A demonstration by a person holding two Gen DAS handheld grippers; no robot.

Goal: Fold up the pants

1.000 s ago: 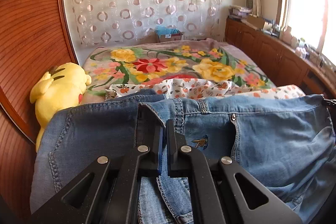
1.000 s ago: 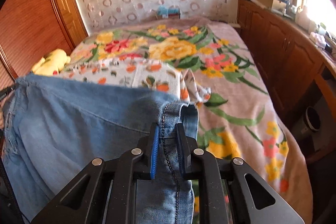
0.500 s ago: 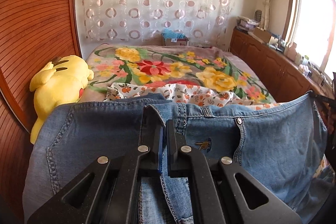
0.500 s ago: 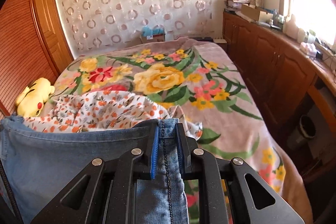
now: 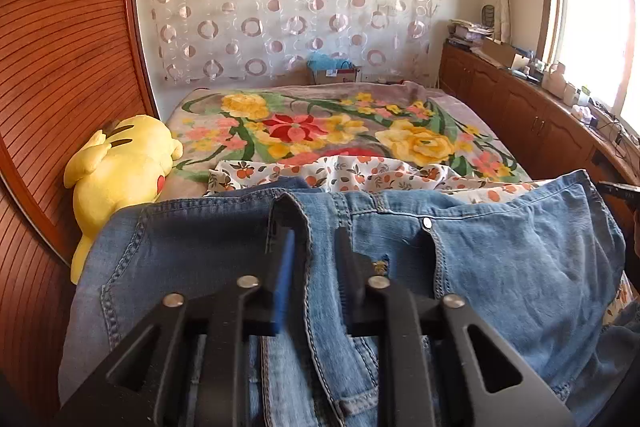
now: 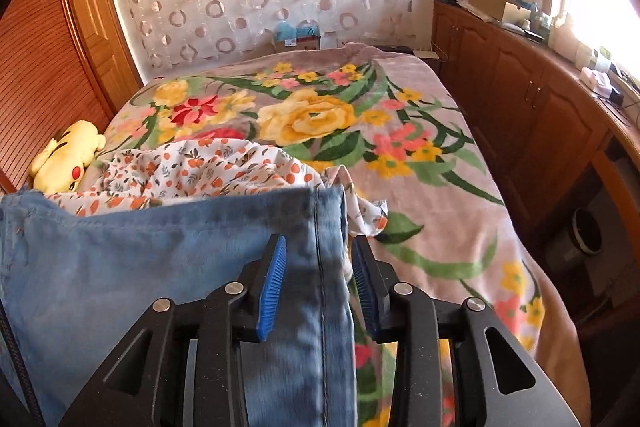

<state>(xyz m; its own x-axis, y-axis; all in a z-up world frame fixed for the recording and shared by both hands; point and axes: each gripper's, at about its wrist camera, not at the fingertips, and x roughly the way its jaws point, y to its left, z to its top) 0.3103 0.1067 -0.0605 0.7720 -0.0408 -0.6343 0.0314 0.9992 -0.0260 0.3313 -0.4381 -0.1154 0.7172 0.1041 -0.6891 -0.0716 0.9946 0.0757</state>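
Blue denim pants (image 5: 520, 259) are stretched by the waistband across the near end of the bed, button and fly facing me. My left gripper (image 5: 314, 243) straddles the waistband's left part. Its jaws are opening, and the denim fold stands loose between the blue pads (image 5: 285, 267) without being pressed. In the right wrist view the pants (image 6: 140, 259) run off to the left. My right gripper (image 6: 318, 247) sits at the waistband's right end by the side seam. Those jaws are opening too, with the cloth between them and gaps at both pads.
The bed carries a floral blanket (image 6: 400, 115). A white garment with orange print (image 5: 352, 171) lies crumpled just beyond the pants. A yellow plush toy (image 5: 120, 171) rests against the wooden wardrobe (image 5: 60, 67) on the left. Wooden cabinets (image 6: 520, 87) and a floor bin (image 6: 584, 239) stand on the right.
Both grippers were shut on the waistband before; now their jaws have parted and the denim sits loose between the pads. The right end of the waistband has shifted in the views.
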